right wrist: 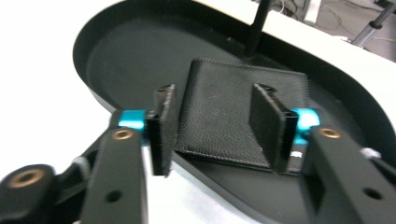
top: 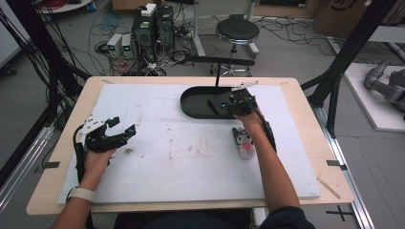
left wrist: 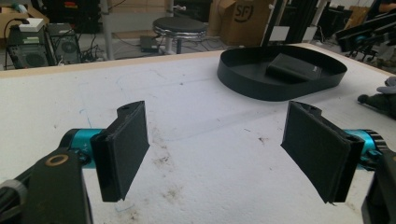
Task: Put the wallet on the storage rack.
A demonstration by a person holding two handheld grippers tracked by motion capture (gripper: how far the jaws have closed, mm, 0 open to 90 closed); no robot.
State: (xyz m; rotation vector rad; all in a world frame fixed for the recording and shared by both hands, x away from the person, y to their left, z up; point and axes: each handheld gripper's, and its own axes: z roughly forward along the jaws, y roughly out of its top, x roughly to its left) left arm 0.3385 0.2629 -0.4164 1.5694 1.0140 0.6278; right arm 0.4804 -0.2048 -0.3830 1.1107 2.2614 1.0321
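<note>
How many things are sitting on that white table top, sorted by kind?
Black oval tray: 1
Black wallet lying in the tray: 1
Plush toy on the white mat: 1
Total: 3

— What sort of place is this?

— A lab, a robotics or recording one by the look of it. The table (top: 305,119) is a plain wooden top covered with a stained white board (top: 191,157), framed by black metal struts (top: 351,45).

— What else points that way?

— On the bare grey floor behind it stand computer towers (top: 153,26) and small power units (top: 120,45), with loose cables (top: 286,28) running everywhere. A round black stool (top: 237,31) stands nearby, cardboard boxes (left wrist: 240,18) are stacked at the back, and a grey robot arm (top: 387,81) lies on a white platform at the right.
</note>
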